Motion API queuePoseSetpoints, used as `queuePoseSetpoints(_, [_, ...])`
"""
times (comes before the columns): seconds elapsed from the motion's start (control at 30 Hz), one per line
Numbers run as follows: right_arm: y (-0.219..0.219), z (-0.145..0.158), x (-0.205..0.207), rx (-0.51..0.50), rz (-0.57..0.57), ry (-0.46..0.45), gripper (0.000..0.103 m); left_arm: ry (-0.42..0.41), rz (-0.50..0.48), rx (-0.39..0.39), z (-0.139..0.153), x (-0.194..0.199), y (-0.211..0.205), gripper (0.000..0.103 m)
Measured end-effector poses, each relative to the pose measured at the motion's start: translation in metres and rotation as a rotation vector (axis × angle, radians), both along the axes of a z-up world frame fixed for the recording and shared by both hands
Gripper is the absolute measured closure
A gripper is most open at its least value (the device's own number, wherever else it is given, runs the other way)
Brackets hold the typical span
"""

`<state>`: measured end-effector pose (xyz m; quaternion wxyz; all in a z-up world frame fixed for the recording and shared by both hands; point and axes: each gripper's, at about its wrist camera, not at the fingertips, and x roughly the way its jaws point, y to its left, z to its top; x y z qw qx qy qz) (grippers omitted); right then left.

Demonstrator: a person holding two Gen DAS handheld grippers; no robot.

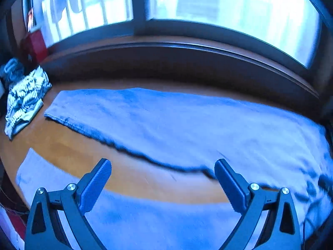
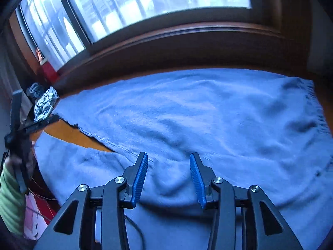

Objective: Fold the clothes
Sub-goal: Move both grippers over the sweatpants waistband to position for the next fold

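A large blue cloth [image 1: 187, 125] lies spread over the wooden table [image 1: 62, 145], its dark hem running diagonally across the bare wood. A second part of the cloth lies near the front edge. My left gripper [image 1: 162, 163] hovers open and wide above the hem, nothing between its pads. In the right wrist view the blue cloth [image 2: 208, 114] fills most of the table [image 2: 68, 133]. My right gripper [image 2: 168, 155] hangs just over the cloth with its jaws apart and the pads bare. The left gripper [image 2: 36, 106] shows at the far left, open, held by a hand in a green sleeve [image 2: 8, 198].
A crumpled striped garment [image 1: 25, 98] [image 2: 43, 104] lies at the table's far left corner. A red box [image 1: 35, 43] [image 2: 47, 71] stands on the dark wooden sill under the window. Pink items [image 2: 33, 218] lie below the table's left edge.
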<state>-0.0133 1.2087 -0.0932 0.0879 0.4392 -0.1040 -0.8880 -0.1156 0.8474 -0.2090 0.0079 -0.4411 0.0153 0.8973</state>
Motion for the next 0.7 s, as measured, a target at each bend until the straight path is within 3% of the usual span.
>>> queuePoseSetpoints(0.17, [0.014, -0.009, 0.018, 0.060, 0.024, 0.021, 0.057, 0.035, -0.052, -0.056, 0.032, 0.067, 0.017, 0.002])
queuePoseSetpoints(0.3, [0.038, -0.016, 0.053, 0.107, 0.047, 0.023, 0.051, -0.012, -0.120, -0.034, 0.028, 0.102, 0.073, 0.002])
queuePoseSetpoints(0.47, [0.059, -0.030, 0.088, 0.175, 0.052, 0.009, 0.048, -0.032, -0.218, -0.073, 0.018, 0.140, 0.143, 0.002])
queuePoseSetpoints(0.7, [0.104, -0.035, 0.130, 0.195, -0.022, 0.009, 0.048, -0.079, -0.333, -0.034, 0.005, 0.179, 0.240, 0.002])
